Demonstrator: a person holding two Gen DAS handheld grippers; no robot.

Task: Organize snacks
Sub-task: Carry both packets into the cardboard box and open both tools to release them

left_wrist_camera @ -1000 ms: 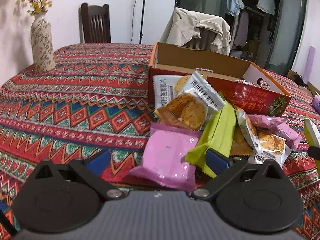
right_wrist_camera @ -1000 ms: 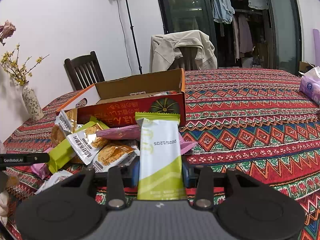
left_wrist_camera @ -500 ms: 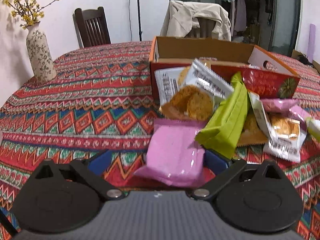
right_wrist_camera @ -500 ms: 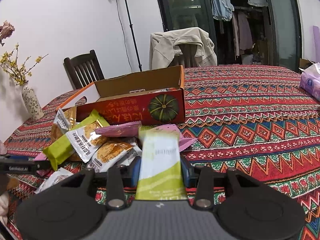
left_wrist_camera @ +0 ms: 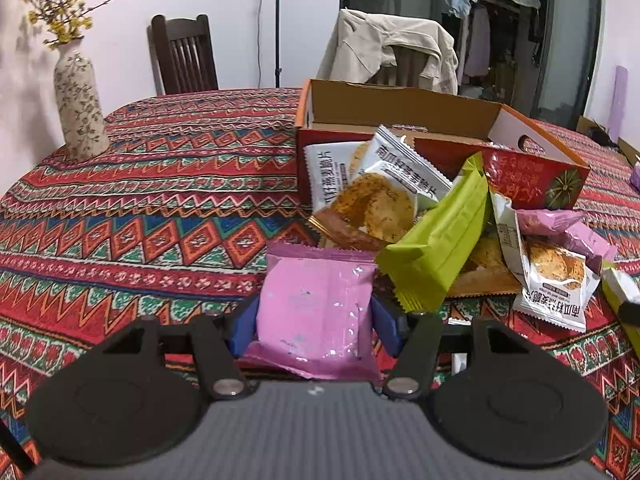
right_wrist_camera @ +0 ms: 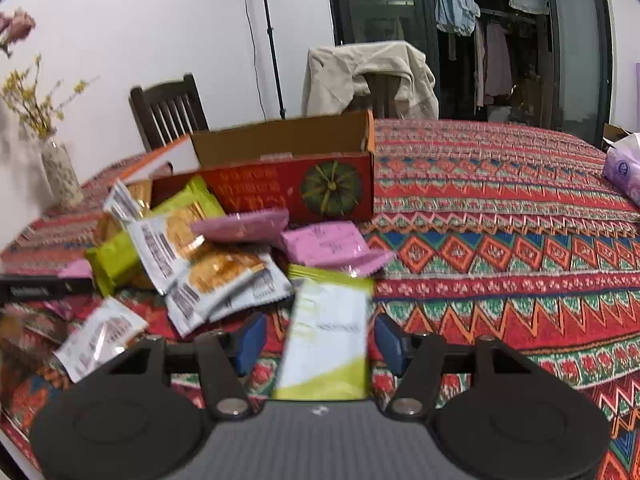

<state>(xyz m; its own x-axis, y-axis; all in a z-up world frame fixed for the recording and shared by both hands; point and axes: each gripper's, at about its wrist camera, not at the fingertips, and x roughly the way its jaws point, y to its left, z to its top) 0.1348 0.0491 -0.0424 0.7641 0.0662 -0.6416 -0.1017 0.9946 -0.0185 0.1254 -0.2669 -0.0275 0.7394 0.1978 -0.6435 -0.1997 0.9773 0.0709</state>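
A heap of snack packets lies on the patterned tablecloth in front of an open red cardboard box (left_wrist_camera: pixel 400 108). My left gripper (left_wrist_camera: pixel 313 322) is closing, and its blue pads press both sides of a pink packet (left_wrist_camera: pixel 312 296) at the near edge of the heap. A green packet (left_wrist_camera: pixel 436 236) and cookie packets (left_wrist_camera: pixel 376 204) lie just beyond it. My right gripper (right_wrist_camera: pixel 318 336) is opening. A white-and-green packet (right_wrist_camera: pixel 326 332) sits blurred between its pads, with a gap on each side. Pink packets (right_wrist_camera: pixel 324 242) and the box (right_wrist_camera: pixel 280 140) are ahead of it.
A flowered vase (left_wrist_camera: pixel 80 100) stands at the table's far left. A dark wooden chair (left_wrist_camera: pixel 184 56) and a chair draped with a beige jacket (left_wrist_camera: pixel 392 48) stand behind the table. A purple tissue pack (right_wrist_camera: pixel 624 168) lies at the far right.
The left jaws have come in from wide apart onto the pink packet. The right jaws have parted from the white-and-green packet, which has tilted and dropped lower between them.
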